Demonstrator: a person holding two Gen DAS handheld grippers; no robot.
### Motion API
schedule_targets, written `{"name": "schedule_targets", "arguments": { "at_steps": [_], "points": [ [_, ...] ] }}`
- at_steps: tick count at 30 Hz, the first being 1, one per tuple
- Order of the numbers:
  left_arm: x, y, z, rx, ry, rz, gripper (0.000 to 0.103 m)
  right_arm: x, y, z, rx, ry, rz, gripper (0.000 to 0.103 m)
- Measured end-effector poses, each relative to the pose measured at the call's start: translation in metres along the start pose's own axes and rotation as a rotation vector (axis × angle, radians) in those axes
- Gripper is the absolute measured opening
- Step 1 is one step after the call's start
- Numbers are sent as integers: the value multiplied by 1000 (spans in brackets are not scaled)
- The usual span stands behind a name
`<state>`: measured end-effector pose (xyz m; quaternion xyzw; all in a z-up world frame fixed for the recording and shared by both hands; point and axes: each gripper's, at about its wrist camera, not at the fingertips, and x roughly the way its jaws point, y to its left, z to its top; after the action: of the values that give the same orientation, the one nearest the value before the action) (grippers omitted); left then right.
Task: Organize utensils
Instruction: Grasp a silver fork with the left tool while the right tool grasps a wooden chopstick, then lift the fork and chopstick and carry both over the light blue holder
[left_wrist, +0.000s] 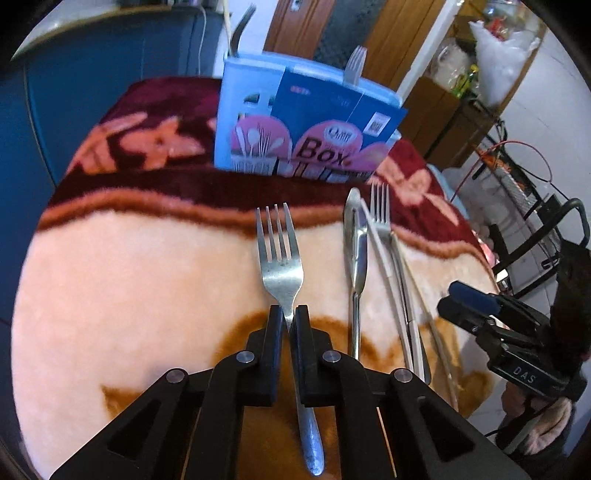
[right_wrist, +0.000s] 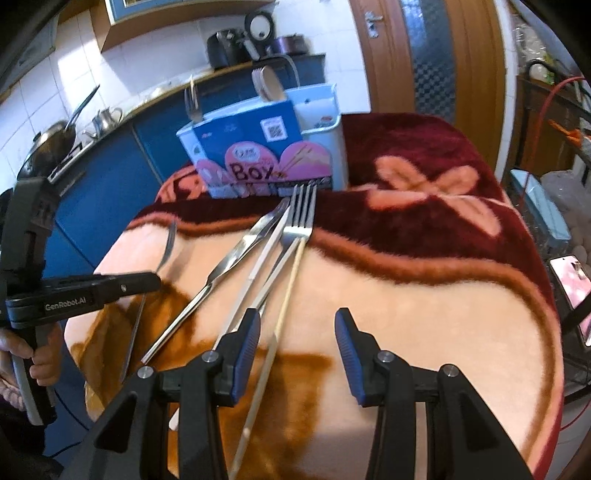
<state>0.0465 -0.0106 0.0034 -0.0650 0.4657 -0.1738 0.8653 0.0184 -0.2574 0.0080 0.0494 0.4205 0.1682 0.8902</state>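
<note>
**Steel fork pinched at the neck, left side**

Steel fork (left_wrist: 281, 266) sits clenched between the black fingers of the left gripper (left_wrist: 287, 317), gripped at the narrow neck just below the tines. Tines point away toward the box (left_wrist: 306, 122); handle trails back under the gripper, over the blanket (left_wrist: 129, 295).

Right gripper (right_wrist: 295, 332) hangs over the peach part of the blanket with jaws parted, blue pads facing each other, nothing between them. Its left finger is just beside the loose pile.

Loose pile, right of the held fork: knife (left_wrist: 355, 258), second fork (left_wrist: 382, 218), and pale chopsticks (left_wrist: 384, 266) lying alongside and partly crossing. All point roughly toward the box. One chopstick (right_wrist: 280, 317) runs back past the right gripper's left finger.

Box stands upright on the dark red part of the blanket, blue with pink print. A fork (left_wrist: 355, 64) stands in it already; a wooden spoon (right_wrist: 271, 86) shows in the right view.

A hand (right_wrist: 37, 363) grips the left tool's handle at the frame edge.
</note>
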Motion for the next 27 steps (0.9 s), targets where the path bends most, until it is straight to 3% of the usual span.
{"name": "schedule_targets", "arguments": {
  "at_steps": [12,18,23,27],
  "points": [
    [-28,4,0,34,-192,0,4,26,14,24,-50,183,-17,21],
    [-42,4,2,57,-299,8,4,44,3,36,2,279,-2,11],
    [-51,7,7,46,-356,-13,4,42,-5,38,47,267,21,6],
    [-55,6,11,44,-387,-16,4,25,-7,38,83,186,42,6]
  ]
}}
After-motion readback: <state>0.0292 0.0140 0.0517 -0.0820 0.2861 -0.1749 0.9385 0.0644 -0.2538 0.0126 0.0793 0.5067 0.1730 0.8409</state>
